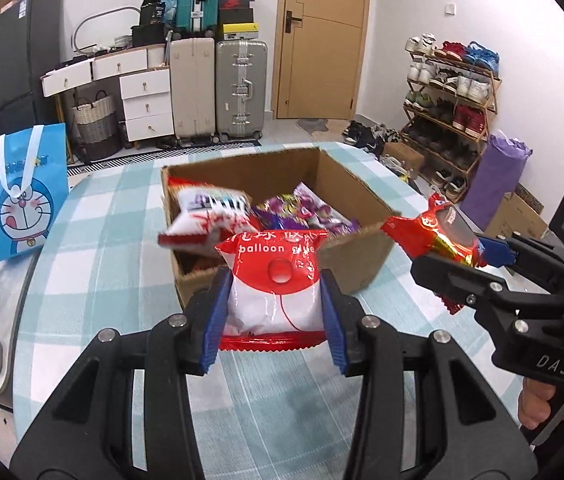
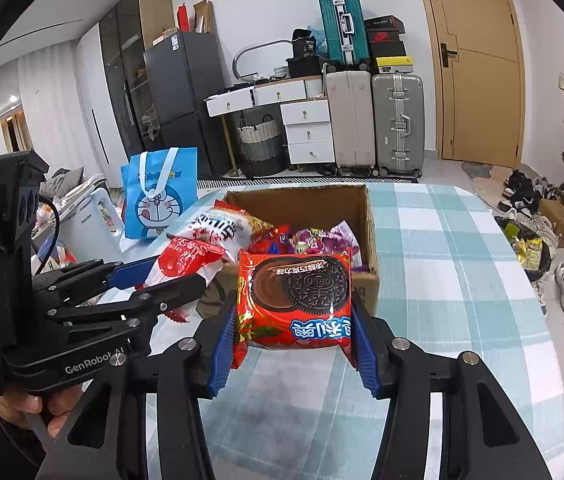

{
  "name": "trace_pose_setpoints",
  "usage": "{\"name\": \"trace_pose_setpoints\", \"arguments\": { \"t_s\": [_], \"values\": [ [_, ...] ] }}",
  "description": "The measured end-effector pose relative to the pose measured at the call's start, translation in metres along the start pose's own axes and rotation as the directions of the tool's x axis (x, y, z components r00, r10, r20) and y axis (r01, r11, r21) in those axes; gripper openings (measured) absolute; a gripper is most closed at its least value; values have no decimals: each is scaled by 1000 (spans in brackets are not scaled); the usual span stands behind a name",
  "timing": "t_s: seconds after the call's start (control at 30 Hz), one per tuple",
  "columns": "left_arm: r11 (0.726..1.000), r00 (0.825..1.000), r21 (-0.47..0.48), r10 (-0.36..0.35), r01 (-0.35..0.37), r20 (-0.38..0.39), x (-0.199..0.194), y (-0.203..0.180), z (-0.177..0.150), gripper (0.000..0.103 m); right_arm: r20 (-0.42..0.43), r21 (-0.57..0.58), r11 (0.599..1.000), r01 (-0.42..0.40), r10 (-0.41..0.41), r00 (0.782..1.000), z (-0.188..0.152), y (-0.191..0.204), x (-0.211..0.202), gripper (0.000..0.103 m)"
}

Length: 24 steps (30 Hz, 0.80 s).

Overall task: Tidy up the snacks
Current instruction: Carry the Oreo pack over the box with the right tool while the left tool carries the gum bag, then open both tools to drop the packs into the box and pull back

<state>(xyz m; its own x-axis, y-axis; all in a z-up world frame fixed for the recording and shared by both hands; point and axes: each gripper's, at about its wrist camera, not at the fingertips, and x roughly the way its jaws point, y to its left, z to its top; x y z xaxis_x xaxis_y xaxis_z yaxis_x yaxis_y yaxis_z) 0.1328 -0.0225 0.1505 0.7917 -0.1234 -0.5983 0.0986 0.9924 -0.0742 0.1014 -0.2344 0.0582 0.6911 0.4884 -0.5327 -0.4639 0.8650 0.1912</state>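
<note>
My left gripper (image 1: 276,304) is shut on a red and white "balloon" snack bag (image 1: 276,280), held just before the near wall of an open cardboard box (image 1: 345,184). My right gripper (image 2: 293,320) is shut on a red Oreo pack (image 2: 295,300), also held above the table close to the box (image 2: 369,216). The box holds several snack packs, among them a white and red bag (image 1: 206,216) sticking up at its left and purple packs (image 1: 305,212). Each gripper shows in the other's view: the right one (image 1: 457,256), the left one (image 2: 178,276).
The box stands on a table with a blue and white checked cloth (image 1: 102,264). A blue Doraemon bag (image 1: 22,196) stands at the table's left edge. A white kettle (image 2: 94,220) is left of the table. Suitcases, drawers and a shoe rack line the far wall.
</note>
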Motion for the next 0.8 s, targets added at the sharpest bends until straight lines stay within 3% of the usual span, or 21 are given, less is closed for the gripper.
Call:
{"name": "trace_pose_setpoints", "arguments": {
  "t_s": [0.4, 0.8],
  "values": [
    [999, 999, 3, 48, -48, 9, 38, -5, 31, 40, -9, 13, 1000, -19, 19, 1000, 23, -8, 33, 52],
    [992, 992, 37, 122, -123, 14, 81, -11, 33, 40, -48, -25, 999, 46, -47, 998, 31, -14, 72, 52]
  ]
}}
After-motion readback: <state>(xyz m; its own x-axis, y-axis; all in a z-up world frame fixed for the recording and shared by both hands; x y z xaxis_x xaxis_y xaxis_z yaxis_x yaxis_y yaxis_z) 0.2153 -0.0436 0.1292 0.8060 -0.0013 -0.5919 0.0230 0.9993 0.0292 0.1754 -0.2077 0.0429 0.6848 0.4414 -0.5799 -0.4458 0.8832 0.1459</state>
